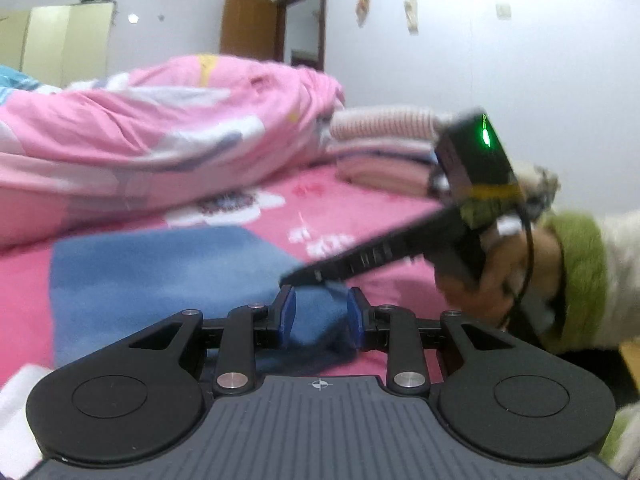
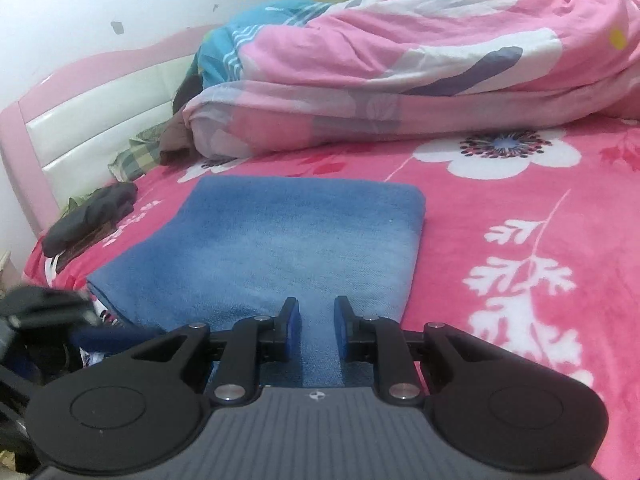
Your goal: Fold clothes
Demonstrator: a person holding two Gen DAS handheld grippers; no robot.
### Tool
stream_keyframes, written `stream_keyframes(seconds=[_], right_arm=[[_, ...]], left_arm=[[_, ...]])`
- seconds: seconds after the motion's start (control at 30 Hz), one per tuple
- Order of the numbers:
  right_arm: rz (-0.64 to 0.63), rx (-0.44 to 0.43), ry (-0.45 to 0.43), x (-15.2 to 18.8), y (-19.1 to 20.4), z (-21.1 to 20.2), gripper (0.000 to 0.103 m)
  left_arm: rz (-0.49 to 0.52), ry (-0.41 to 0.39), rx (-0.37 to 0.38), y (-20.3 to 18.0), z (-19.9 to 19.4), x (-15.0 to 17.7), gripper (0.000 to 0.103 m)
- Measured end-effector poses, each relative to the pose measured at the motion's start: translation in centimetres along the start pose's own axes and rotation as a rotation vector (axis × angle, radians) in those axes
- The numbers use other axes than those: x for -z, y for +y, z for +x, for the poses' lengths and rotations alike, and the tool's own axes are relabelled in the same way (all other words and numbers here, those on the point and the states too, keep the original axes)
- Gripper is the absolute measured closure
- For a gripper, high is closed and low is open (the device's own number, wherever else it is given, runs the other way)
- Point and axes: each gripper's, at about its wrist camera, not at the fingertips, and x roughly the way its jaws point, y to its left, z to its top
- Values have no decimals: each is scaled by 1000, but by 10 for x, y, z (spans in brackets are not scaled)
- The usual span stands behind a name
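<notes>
- Your left gripper (image 1: 320, 312) sits low at the near edge of the blue cloth (image 2: 280, 240), jaws parted with a raised bit of the cloth between the pads; I cannot tell whether they pinch it.
- The cloth lies on the pink bedsheet (image 2: 520, 208) as a flat, doubled rectangle, so its edges line up.
- Your right gripper (image 2: 316, 320) hovers over its near edge, jaws apart, holding nothing.

A home bedroom: bed (image 2: 520, 208) under a pink flowered sheet, padded pink headboard (image 2: 80, 120) at 9 o'clock, rumpled pink quilt (image 2: 400, 60) at 12 (patterned, heaped), pale wardrobe (image 1: 68, 40) at 11, wooden door (image 1: 248, 20) standing open at 12, folded striped laundry (image 1: 380, 140) stacked at 2.
</notes>
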Motion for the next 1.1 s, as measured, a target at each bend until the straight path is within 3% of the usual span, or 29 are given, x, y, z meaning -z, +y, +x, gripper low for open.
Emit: stream_keyframes(seconds=[0.07,0.17,0.3,0.4,0.47,0.53,0.67,0.83,0.9,0.97,1.1], right_arm=[[3,0,-8,1,0,0,83],[7,0,-19,3,0,0,83],[7,0,-31,5,0,-1,83],[15,-6,-39,6,-2,-1,83],[27,-12,-45,7,-4,-1,83],[28,-8,-51,8,-3,-1,83],[26,3,-63,10,0,-2,82],[28,29,-93,15,5,-3,82],[29,39,-106,17,7,-4,82],[21,50,-117,19,9,-4,82],[0,69,-108,14,14,-6,82]], left_arm=[[-24,21,-27,5,4,-1,75],[-17,136,-91,9,12,6,75],[8,163,-82,5,-9,8,74],[29,142,-83,2,-26,-2,70],[24,93,-83,4,-33,-14,59],[11,42,-89,10,-34,-27,55],[21,24,-192,26,-11,-42,55],[-14,192,-377,59,39,-36,55],[-79,238,-390,70,49,-27,54],[-121,216,-383,74,46,-23,53],[-123,220,-393,73,45,-23,53]])
